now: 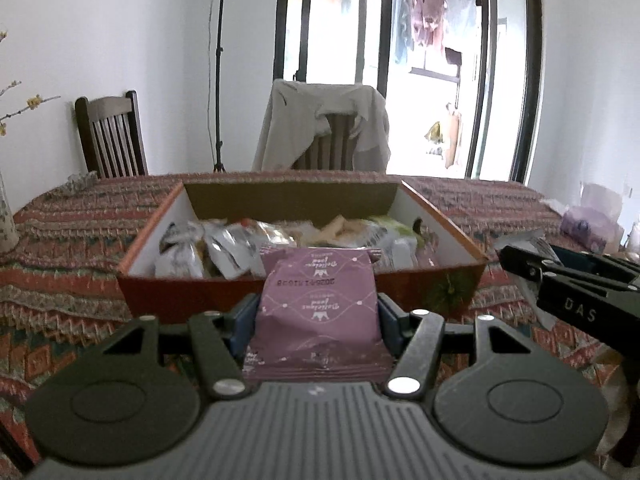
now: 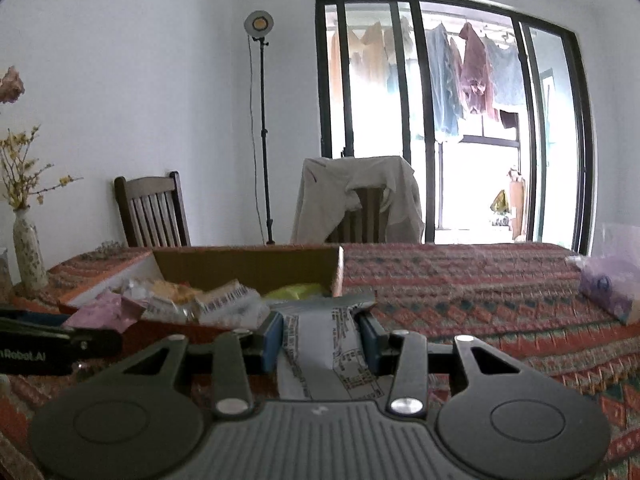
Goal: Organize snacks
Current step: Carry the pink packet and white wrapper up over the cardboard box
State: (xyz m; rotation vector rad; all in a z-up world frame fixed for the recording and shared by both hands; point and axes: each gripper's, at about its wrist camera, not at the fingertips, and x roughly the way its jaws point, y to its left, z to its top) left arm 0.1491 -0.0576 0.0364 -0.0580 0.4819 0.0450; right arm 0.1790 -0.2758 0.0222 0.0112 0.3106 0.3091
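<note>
- My left hand-held gripper (image 1: 318, 312) is clamped on a purple packet (image 1: 318, 304), held just in front of the box (image 1: 168, 292) on the bench (image 1: 60, 240).
- My right hand-held gripper (image 2: 320, 334), beside the box's right end, pinches a white packet (image 2: 320, 340).
- Both look light, soft and crinkly; I'd grip mid-body, gently.

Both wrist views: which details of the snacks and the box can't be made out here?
- Left wrist view: the purple packet in the left gripper hides the box's middle contents; other packets there are blurred.
- Right wrist view: the white packet's printing in the right gripper is too small to read, its lower end hidden by the gripper body.
- Right wrist view: the purple bag is cut off by the edge.
</note>
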